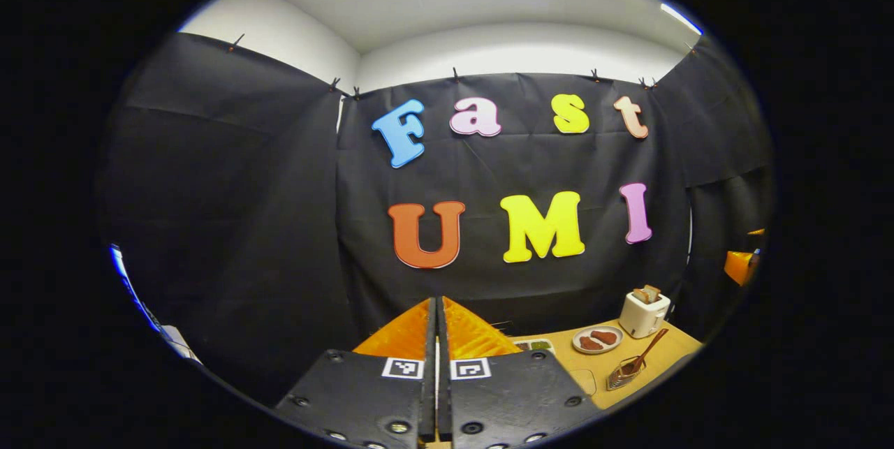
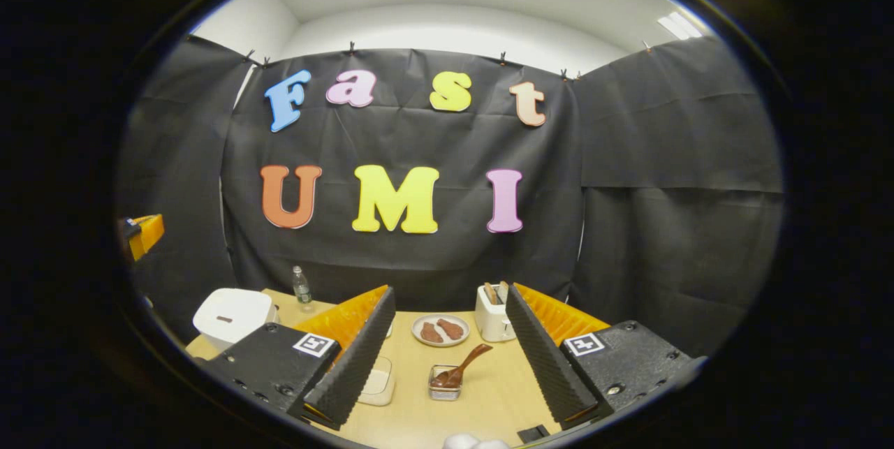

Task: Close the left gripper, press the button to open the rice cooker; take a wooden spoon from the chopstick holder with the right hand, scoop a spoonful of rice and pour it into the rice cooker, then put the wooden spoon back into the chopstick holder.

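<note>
My left gripper (image 1: 438, 309) is shut with nothing between its fingers, held up facing the booth wall. My right gripper (image 2: 450, 292) is open and empty above the near side of the wooden table (image 2: 489, 393). Between its fingers and farther off, a brown wooden spoon (image 2: 462, 364) leans in a small metal chopstick holder (image 2: 445, 385). The same spoon (image 1: 649, 351) and holder (image 1: 624, 376) lie low at the right in the left gripper view. A white rice cooker (image 2: 234, 315) with its lid down stands at the table's left end. A pale container (image 2: 378, 383) sits by my right gripper's left finger.
A white toaster (image 2: 491, 313) with bread and a plate (image 2: 440, 329) of brown food stand at the back. A water bottle (image 2: 302, 286) is behind the cooker. Something white (image 2: 466, 442) lies at the near edge. The toaster (image 1: 644, 313) and plate (image 1: 597, 339) also appear beyond the left gripper.
</note>
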`<action>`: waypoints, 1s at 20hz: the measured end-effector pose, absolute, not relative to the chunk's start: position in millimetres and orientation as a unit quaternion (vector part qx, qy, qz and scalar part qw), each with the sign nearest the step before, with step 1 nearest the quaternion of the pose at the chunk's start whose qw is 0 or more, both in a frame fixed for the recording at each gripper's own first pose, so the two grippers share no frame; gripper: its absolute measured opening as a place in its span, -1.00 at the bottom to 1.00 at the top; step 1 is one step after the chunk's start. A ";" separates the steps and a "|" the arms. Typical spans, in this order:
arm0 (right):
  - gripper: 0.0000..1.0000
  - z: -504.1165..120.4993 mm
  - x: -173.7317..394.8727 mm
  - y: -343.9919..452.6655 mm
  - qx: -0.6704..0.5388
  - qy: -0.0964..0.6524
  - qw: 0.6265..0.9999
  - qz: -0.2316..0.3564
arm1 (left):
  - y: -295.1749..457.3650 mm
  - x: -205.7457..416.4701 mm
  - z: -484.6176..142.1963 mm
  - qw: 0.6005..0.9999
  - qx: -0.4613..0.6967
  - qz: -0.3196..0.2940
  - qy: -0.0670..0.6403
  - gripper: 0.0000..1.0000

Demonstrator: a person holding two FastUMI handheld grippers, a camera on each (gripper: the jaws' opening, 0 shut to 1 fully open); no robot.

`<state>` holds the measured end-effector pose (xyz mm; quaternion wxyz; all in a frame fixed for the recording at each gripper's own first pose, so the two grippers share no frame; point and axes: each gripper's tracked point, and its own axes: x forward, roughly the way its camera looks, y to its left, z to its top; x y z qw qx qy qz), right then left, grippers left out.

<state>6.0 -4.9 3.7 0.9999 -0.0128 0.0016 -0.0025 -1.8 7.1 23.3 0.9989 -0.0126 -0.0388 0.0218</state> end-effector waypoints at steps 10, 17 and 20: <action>1.00 2.5 13.0 3.3 -0.025 0.008 1.000 -0.003 | 24.4 42.1 0.0 0.999 -0.003 0.032 -0.003 -1.00; 1.00 -6.3 20.6 13.2 -0.045 0.026 0.999 -0.003 | 51.7 92.5 -42.7 0.997 0.000 0.065 0.028 -1.00; 1.00 -14.3 23.6 19.2 -0.045 0.041 0.998 -0.002 | 55.3 108.8 -78.2 0.996 -0.010 0.068 0.061 -1.00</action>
